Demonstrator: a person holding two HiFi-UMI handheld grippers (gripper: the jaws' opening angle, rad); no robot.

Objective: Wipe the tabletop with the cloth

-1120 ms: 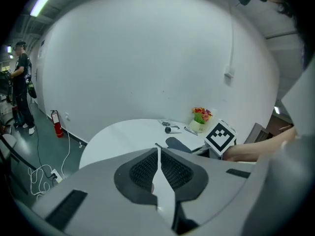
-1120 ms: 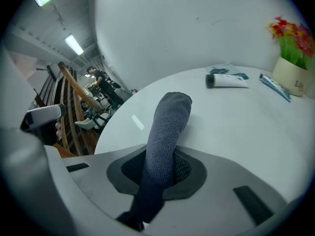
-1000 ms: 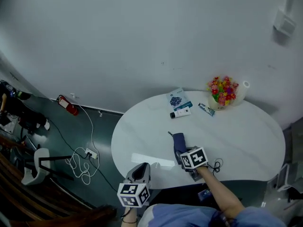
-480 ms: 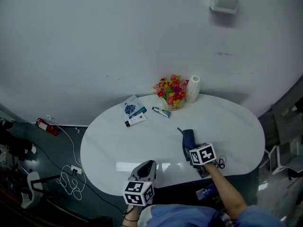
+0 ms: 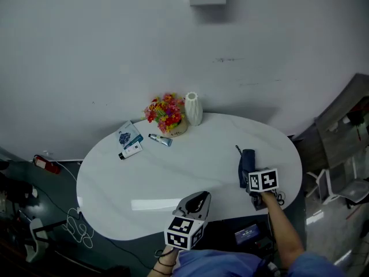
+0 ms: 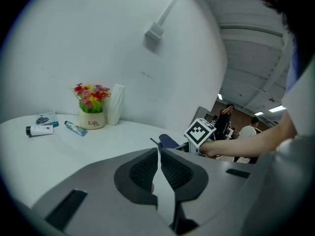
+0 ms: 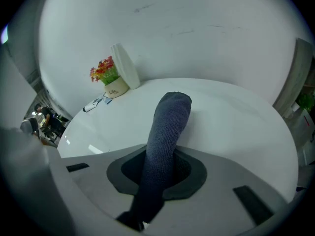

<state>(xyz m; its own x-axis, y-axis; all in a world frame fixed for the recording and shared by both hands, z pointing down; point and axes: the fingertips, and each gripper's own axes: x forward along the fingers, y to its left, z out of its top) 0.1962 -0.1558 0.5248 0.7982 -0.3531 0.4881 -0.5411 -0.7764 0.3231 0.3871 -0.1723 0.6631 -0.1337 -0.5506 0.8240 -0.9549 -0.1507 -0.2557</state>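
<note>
Since a second ago the right claw (image 5: 252, 184) and the cloth (image 5: 248, 160) have slid from around the middle of the white oval surface (image 5: 144, 178) over toward its right end, and the left claw (image 5: 199, 197) has stayed at the near edge.

Head view first: the dark blue cloth lies as a narrow strip on the surface, running away from the right claw, whose marker cube sits right at the near end of it. The left claw hangs at the front edge, well apart from the cloth. At the far side there's a flower pot (image 5: 165, 114) with a white vase (image 5: 193, 108) just beside it. A small tube (image 5: 159, 139) lies near the pot and a blue packet (image 5: 127, 137) a bit further left.

Left gripper view: the left claw (image 6: 158, 154) is pressed together with nothing in it, just a thin slit between the pads. Past it you can see the flower pot (image 6: 91, 102), the vase (image 6: 116, 107) and the tube (image 6: 75, 128) at the back left. Off to the right, the cloth (image 6: 167, 140) pokes out from under the right claw's cube.

Right gripper view: the right claw (image 7: 157, 173) is pinching the cloth (image 7: 165, 132), which stretches forward out of the pads, and its rounded far end rests on the surface (image 7: 231, 112). The flower pot (image 7: 106, 75) and vase (image 7: 125, 65) are at the far left.
</note>
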